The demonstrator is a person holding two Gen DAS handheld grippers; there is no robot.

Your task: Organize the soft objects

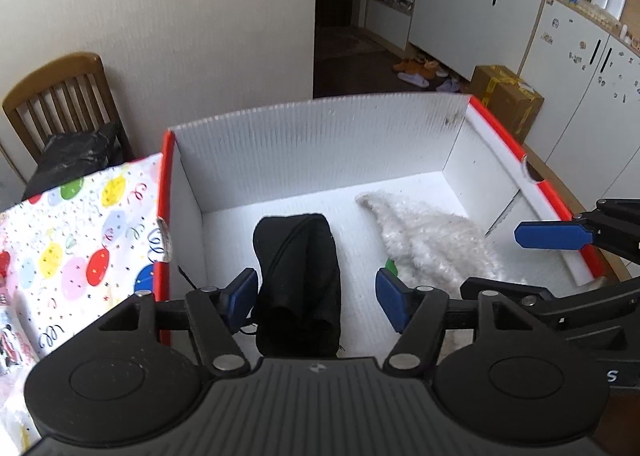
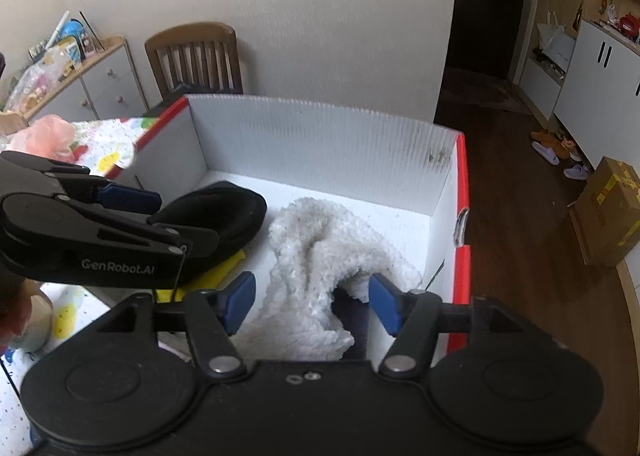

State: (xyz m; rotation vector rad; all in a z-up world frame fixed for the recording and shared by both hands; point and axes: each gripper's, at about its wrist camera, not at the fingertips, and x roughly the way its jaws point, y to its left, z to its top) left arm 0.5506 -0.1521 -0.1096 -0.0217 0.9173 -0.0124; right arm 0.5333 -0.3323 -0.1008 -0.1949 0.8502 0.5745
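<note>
Jaws of the left gripper [image 1: 316, 298] stand apart astride the black pouch [image 1: 298, 284]; right gripper [image 2: 312, 302] gapes around the white fleece [image 2: 320, 276], both lying loose inside the white box [image 1: 320, 144].

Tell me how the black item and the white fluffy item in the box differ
The black item is dark and smooth, while the white fluffy item is pale and shaggy. The black item is folded into a compact bundle; the white fluffy item lies spread out and rumpled. The black item sits toward the box's left side, the white fluffy item toward its right. Both lie on the floor of the white box, each under open jaws.
</note>
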